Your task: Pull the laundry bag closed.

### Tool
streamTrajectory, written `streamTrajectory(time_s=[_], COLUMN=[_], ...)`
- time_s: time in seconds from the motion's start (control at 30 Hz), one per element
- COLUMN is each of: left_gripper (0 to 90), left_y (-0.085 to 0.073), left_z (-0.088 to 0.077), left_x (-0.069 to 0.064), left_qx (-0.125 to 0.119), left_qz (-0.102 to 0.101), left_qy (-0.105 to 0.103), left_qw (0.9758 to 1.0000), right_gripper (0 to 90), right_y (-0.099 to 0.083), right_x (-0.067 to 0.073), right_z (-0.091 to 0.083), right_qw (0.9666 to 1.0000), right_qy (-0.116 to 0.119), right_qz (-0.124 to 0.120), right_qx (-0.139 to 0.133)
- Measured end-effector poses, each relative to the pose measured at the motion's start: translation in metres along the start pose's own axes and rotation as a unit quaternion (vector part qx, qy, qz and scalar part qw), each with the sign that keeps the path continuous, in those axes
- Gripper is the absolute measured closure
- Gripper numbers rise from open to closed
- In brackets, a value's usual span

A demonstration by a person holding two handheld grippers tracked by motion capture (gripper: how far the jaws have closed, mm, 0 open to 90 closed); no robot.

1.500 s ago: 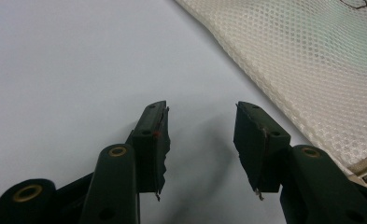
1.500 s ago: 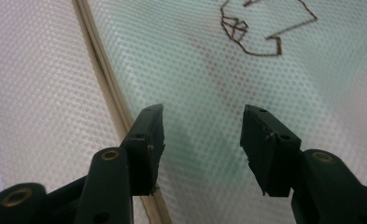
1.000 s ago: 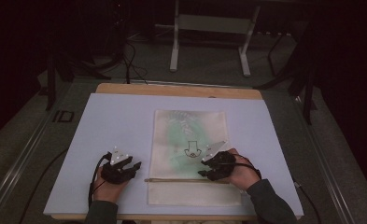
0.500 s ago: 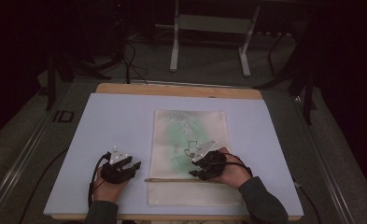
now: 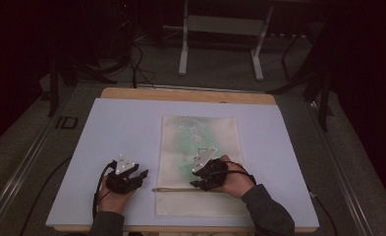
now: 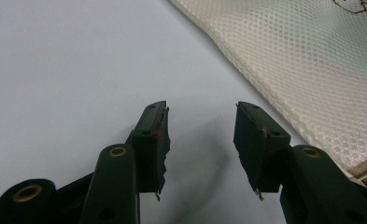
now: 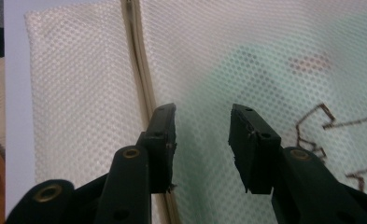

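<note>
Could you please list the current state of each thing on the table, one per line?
Mesh bag: lying flat on the table, zipper line running across it, looks closed, something green inside.
Left gripper: open, empty, over the bare white table cover beside the bag.
Right gripper: open, its jaws have just been closing, hovering over the mesh next to the zipper, nothing pinched between them.

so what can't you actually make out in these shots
- Green thing inside the mesh bag: blurred by the mesh in the high view and the right gripper view.
- Zip: its puller can't be found; the right tongs cover part of the line.
- Bag's dark print: cut off by the right gripper view's edge.
- Left tongs: open over bare table.
</note>
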State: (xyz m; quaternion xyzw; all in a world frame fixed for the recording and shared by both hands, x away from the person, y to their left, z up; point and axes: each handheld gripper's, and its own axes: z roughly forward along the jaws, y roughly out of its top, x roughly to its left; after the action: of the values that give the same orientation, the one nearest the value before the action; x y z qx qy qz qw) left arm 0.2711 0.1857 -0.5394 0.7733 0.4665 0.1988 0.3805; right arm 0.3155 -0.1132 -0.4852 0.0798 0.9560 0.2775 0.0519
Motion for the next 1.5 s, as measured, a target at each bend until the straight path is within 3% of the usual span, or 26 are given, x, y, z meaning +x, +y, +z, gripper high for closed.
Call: streamTrajectory(time_s=[0.73, 1.07, 1.17, 1.5], left_gripper=[53.2, 53.0, 53.0, 52.9], left_y=[0.000, 0.000, 0.000, 0.000], left_z=[0.000, -0.001, -0.001, -0.001], left_x=[0.002, 0.003, 0.005, 0.005], left_qx=[-0.001, -0.002, -0.003, -0.001], left_qz=[-0.002, -0.004, -0.006, -0.005], left_qy=[0.002, 0.004, 0.004, 0.003], left_qw=[1.0000, 1.0000, 1.0000, 1.0000], right_gripper=[63.8, 68.0, 74.4, 75.7], right_y=[0.028, 0.043, 0.048, 0.064], right_x=[0.011, 0.020, 0.023, 0.031], right_z=[0.024, 0.037, 0.042, 0.055], right_qw=[0.9994, 0.9985, 0.9979, 0.9975], right_qy=[0.024, 0.038, 0.044, 0.051], right_qz=[-0.025, -0.037, -0.046, -0.044], right_qx=[-0.004, -0.010, -0.012, -0.022])
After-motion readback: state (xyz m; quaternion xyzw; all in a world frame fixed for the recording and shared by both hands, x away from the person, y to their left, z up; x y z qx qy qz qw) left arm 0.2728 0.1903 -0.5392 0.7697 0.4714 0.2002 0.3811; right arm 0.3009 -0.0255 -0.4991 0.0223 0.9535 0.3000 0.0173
